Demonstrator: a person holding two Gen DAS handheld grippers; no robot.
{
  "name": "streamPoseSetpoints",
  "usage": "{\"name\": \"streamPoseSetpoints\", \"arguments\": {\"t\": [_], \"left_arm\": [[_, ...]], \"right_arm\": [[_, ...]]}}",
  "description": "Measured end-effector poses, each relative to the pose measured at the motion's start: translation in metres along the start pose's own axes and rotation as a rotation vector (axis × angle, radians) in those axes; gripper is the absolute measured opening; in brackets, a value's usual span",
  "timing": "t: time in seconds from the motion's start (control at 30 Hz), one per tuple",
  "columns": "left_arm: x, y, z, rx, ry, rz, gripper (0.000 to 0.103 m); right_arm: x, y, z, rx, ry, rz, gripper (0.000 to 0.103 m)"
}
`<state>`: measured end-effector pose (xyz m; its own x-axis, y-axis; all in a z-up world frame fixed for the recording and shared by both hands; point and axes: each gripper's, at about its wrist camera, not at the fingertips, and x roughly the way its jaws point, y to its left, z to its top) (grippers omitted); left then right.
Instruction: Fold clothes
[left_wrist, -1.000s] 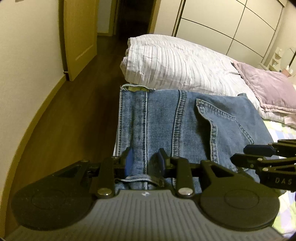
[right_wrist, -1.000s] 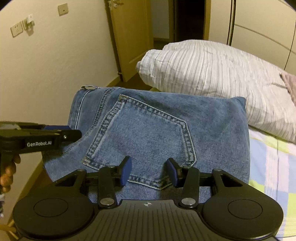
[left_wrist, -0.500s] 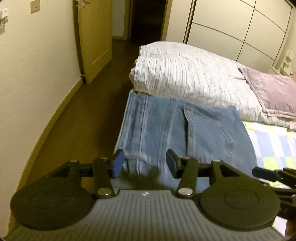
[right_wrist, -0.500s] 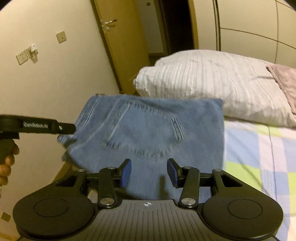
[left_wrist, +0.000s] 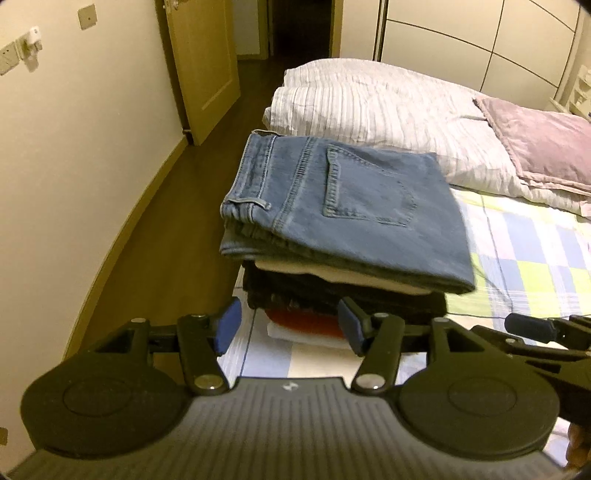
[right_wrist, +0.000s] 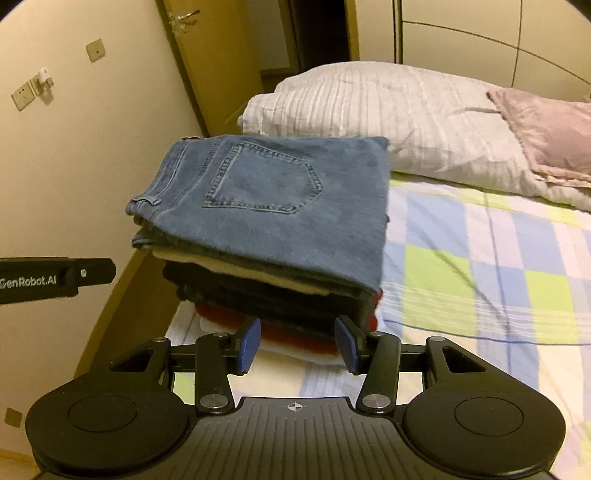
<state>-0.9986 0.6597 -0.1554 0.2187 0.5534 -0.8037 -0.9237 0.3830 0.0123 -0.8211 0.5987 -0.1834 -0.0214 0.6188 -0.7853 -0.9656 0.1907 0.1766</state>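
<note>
A pair of folded blue jeans is seen lying back-pocket-up on top of a stack of folded clothes at the corner of a bed, beside the wall and the wooden floor. The stack appears to have been built at the bed's edge so that finished garments are kept clear of the open checked sheet, which is presumably where folding is done. Beneath the jeans, at least four further layers can be counted: a cream one, a thick dark one that may be more than one garment, a red one and a white one at the bottom; the exact number cannot be told from the edges alone. Two tools are in view. The left tool is held just short of the stack, its jaws opening and nothing between them, the blue pads standing apart over the sheet. The right tool is likewise held near the stack's front, its jaws opening a little and nothing gripped; the lower layers are seen beyond the gap, not pressed by the pads. Both tools are angled downward toward the pile, and the jeans are judged to be already placed and let go. At the head of the bed, one striped white quilt is bundled, with one mauve pillow laid against it, both well clear of the stack. One door stands open to a dark hallway.
</note>
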Motion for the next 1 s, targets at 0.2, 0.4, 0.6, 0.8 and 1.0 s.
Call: {"name": "streamPoseSetpoints", "arguments": {"t": [0.2,0.4,0.6,0.8,1.0], "left_arm": [[-0.042,-0.02,-0.027,-0.011,0.001,0.05,0.055],[-0.081,-0.045,-0.067,-0.011,-0.012,0.08,0.06],[-0.11,-0.071,-0.114,-0.033,-0.009,0.08,0.06],[-0.143,-0.095,-0.161,-0.007,-0.065,0.139,0.067],[-0.164,-0.104,-0.184,0.017,-0.056,0.115,0.068]], "right_arm": [[-0.045,-0.004,-0.028,-0.001,-0.021,-0.025,0.049],[-0.085,-0.009,-0.065,-0.027,-0.022,-0.011,0.049],[-0.121,-0.023,-0.11,-0.041,-0.039,-0.04,0.049],[-0.151,-0.031,-0.155,-0.066,-0.071,-0.076,0.049],[-0.177,-0.032,-0.186,-0.056,-0.069,-0.06,0.049]]}}
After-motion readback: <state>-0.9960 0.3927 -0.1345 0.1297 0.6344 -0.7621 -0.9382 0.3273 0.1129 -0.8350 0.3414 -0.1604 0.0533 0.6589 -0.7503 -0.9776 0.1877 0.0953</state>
